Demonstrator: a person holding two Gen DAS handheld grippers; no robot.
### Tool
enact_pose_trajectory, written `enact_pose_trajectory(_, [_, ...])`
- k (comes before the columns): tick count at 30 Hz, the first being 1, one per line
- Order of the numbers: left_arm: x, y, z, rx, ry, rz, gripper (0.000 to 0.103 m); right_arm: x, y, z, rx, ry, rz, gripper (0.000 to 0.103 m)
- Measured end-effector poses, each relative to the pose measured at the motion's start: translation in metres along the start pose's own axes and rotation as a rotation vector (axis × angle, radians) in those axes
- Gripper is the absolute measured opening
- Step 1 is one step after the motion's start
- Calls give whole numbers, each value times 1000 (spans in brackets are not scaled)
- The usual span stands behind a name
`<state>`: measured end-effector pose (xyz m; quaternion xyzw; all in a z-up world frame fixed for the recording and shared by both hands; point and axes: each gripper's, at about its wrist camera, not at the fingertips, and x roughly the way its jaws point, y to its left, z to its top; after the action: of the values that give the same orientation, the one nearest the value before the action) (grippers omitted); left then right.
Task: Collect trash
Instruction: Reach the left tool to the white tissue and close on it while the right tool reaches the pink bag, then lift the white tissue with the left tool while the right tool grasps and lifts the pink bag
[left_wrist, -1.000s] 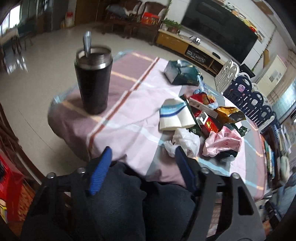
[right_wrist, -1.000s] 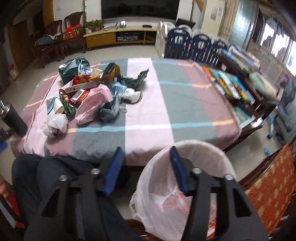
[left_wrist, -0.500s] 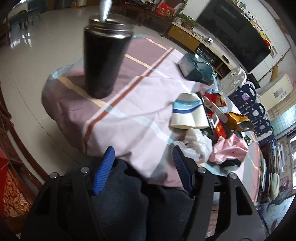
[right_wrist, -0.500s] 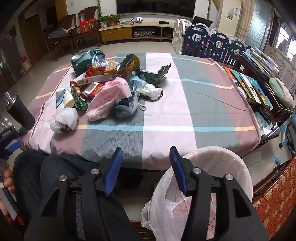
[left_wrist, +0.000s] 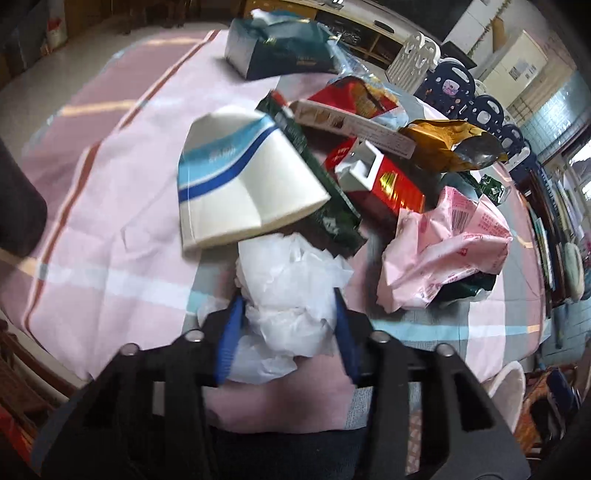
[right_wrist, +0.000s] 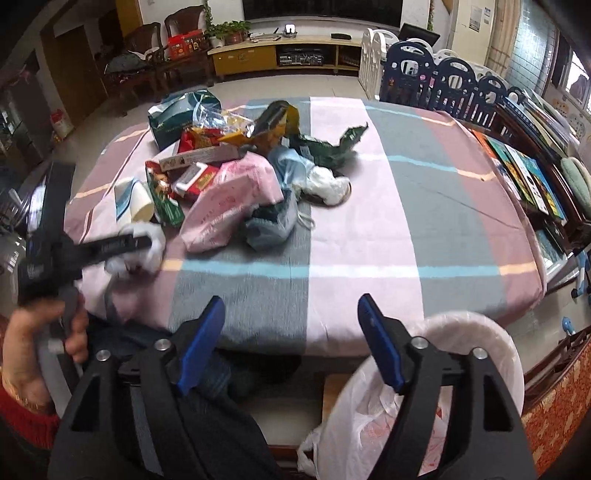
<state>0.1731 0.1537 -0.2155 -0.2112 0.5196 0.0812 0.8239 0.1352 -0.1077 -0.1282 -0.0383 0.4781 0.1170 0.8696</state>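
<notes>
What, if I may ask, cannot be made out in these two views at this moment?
- Left wrist view: whether the left gripper pads already press the white crumpled wad; motion blur hides contact.
- Left wrist view: the dark tumbler, cut off by the left edge.
- Right wrist view: the lined bin contents, hidden behind the right gripper.

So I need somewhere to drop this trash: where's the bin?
In the right wrist view, the white-lined bin stands on the floor at lower right, beside the table's near edge.

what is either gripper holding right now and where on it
The left gripper, its jaws just closing, has the crumpled white tissue between them across its middle. The right gripper, just opened, holds nothing.
</notes>
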Motion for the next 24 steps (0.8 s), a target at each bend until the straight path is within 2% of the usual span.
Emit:
enact_pose_trajectory(3, [-11, 9, -7, -8, -18, -22, 30, 28, 7, 26, 9, -5, -9, 77])
enact_pose_trajectory(6, [-26, 15, -14, -23, -60, -35, 30, 51, 17, 54, 28, -22, -5, 77])
enact_pose_trajectory(9, [-37, 10, -16, -10, -113, -17, 30, 69, 27, 76, 21, -50, -51, 77])
enact_pose_trajectory(13, [-39, 4, -17, 21, -133, -6, 30, 96, 33, 88, 37, 4, -57, 76])
enact_pose_trajectory(14, [-39, 3, -18, 25, -131, -6, 30, 99, 34, 89, 43, 10, -49, 69])
enact_pose_trajectory(15, [-38, 2, -18, 27, -131, -7, 30, 100, 36, 87, 41, 11, -42, 46])
enact_pose_trajectory(17, [-41, 4, -19, 33, -137, 2, 30, 97, 40, 84, 25, 5, -34, 28])
enact_pose_trajectory(20, [-45, 5, -18, 29, -154, 0, 30, 78, 41, 79, 29, -59, -11, 18])
enact_pose_trajectory(24, [-56, 3, -18, 29, -180, 1, 30, 40, 32, 81, 73, -137, 20, 17])
